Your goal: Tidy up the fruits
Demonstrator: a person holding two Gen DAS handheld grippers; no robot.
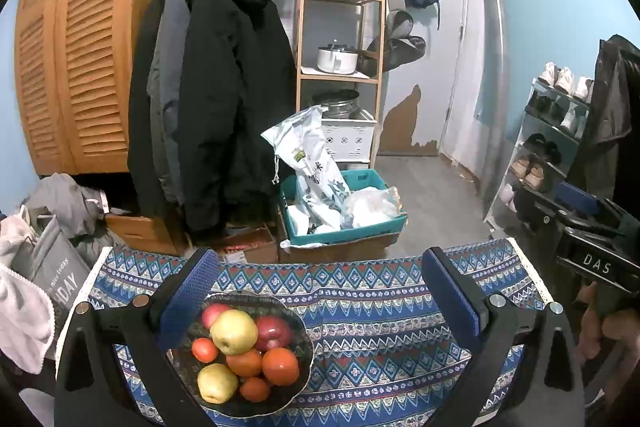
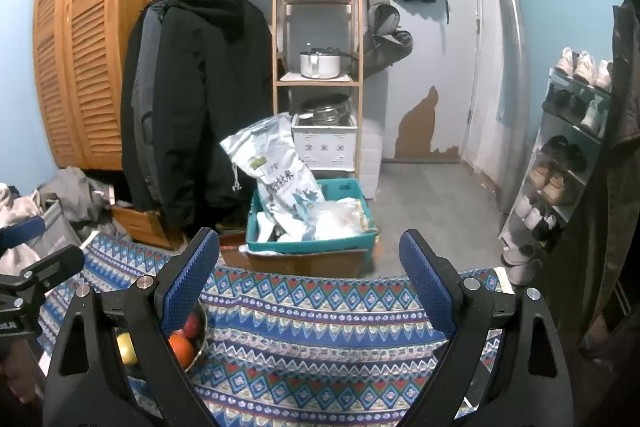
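Left gripper [image 1: 320, 291] jaws apart, nothing between; bowl [image 1: 298, 331] of fruit on patterned cloth [image 1: 380, 347] beside its left finger, holding yellow pears [image 1: 234, 331], oranges [image 1: 280, 366], red apple [image 1: 274, 333]; right gripper [image 2: 312, 281] jaws apart over bare cloth, bowl at its left; beyond, teal crate [image 1: 372, 181], hanging coats [image 1: 224, 87].

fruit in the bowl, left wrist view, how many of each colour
In the bowl on the patterned cloth:
yellow fruit: 2
red fruit: 2
orange fruit: 4
Total: 8 visible; any underneath are hidden.
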